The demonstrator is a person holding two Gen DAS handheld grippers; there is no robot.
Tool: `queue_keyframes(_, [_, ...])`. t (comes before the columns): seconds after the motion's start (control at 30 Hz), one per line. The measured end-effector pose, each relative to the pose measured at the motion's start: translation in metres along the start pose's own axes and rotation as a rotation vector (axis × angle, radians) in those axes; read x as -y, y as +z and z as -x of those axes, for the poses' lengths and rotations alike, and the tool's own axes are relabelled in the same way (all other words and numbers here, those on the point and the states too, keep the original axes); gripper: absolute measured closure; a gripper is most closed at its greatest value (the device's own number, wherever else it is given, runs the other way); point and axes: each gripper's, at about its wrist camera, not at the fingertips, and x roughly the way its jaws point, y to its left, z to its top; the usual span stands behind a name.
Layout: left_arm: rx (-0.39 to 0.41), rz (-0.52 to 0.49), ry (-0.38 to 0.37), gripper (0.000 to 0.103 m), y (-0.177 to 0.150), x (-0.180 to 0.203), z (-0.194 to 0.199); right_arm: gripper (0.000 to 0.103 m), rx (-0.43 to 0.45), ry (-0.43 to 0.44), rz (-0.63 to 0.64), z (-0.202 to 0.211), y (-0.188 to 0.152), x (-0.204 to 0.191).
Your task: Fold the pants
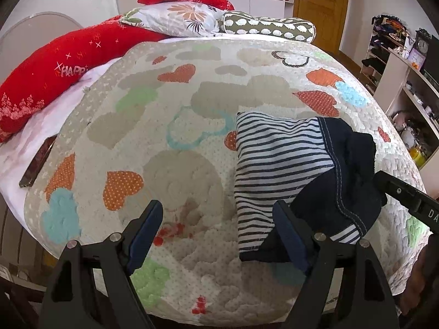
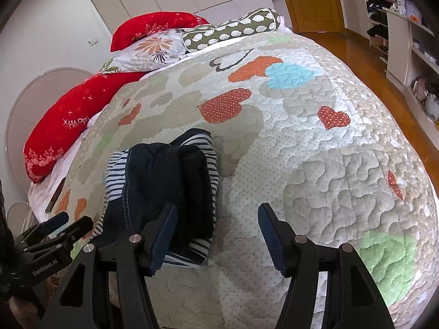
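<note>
Lying bunched, striped navy pants (image 2: 162, 183), quilt (image 2: 301, 137)

Bright, even daylight; sharp pictures, strongly bulged edges.

The pants (image 1: 277, 164) lie on the quilt (image 1: 178, 142) at my two o'clock, pillows (image 1: 175, 19) beyond at twelve.

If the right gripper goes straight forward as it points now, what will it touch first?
Probably the bare quilt. The right gripper is open with only quilt between its fingers; the folded pants lie just left of that line, though depth is hard to judge.
</note>
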Motion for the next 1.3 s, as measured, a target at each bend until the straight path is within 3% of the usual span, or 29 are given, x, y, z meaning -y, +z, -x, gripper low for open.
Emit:
queue_keyframes(0.27, [-0.028,0.021,-0.021,0.022,-0.002,-0.005,-0.008,0.037,-0.008,0.019,-0.022,-0.005,0.003,0.004])
queue_keyframes(0.5, [0.009,0.141,-0.244,0.022,0.021,-0.032,-0.009,0.031,-0.062,0.108,-0.031,-0.022,0.021,0.004])
queue_keyframes(0.63, [-0.047,0.178,-0.27,0.022,0.033,-0.048,-0.046,0.03,-0.124,0.185,-0.068,-0.046,0.031,0.01])
queue_keyframes(0.73, [-0.114,0.202,-0.374,0.022,0.036,-0.051,-0.071,0.03,-0.154,0.256,-0.114,-0.06,0.037,0.012])
queue_keyframes(0.93, [-0.132,0.195,-0.583,0.021,0.04,-0.031,-0.084,0.027,-0.195,0.351,-0.164,-0.083,0.042,0.006])
queue_keyframes(0.97, [-0.133,0.194,-0.617,0.024,0.039,-0.027,-0.084,0.028,-0.196,0.349,-0.159,-0.084,0.042,0.003])
queue_keyframes(1.0, [-0.141,0.195,-0.657,0.03,0.038,-0.024,-0.083,0.041,-0.198,0.345,-0.151,-0.084,0.042,0.0])
queue_keyframes(1.03, [-0.16,0.2,-0.7,0.047,0.037,-0.02,-0.083,0.053,-0.209,0.339,-0.147,-0.084,0.042,-0.001])
queue_keyframes(1.1, [-0.159,0.204,-0.707,0.05,0.04,-0.016,-0.08,0.063,-0.213,0.341,-0.148,-0.081,0.042,-0.002])
queue_keyframes(1.23, [-0.143,0.235,-0.745,0.054,0.055,-0.017,-0.074,0.069,-0.203,0.377,-0.156,-0.07,0.054,-0.007])
queue_keyframes(1.3, [-0.122,0.232,-0.728,0.054,0.07,-0.018,-0.07,0.069,-0.193,0.391,-0.14,-0.067,0.065,-0.015])
